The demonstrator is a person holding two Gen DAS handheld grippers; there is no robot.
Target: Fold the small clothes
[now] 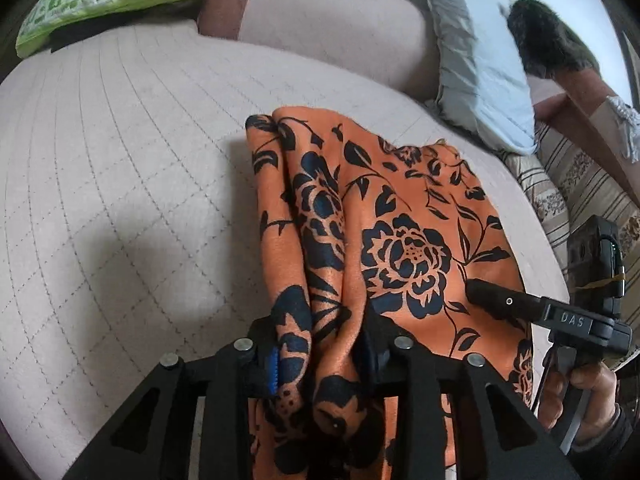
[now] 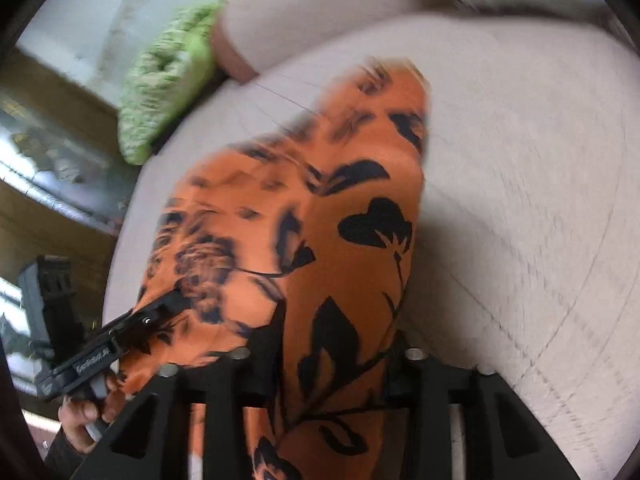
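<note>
Orange satin cloth with black flowers (image 1: 400,216) draped over quilted beige sofa seat (image 1: 120,160), near its front edge. Left tongs (image 1: 320,344) and right tongs (image 2: 332,352) each clamp bunched near edge, likely lifting for fold.

left gripper (image 1: 320,344): pitched down, jaws partly apart, orange floral cloth (image 1: 400,216) bunched between them, pads on it | right gripper (image 2: 332,344): pitched down, right of the left one over the cloth, jaws partly apart with cloth between, grip unclear in blur | hand (image 1: 576,392) on right handle, hand (image 2: 88,412) on left handle
</note>
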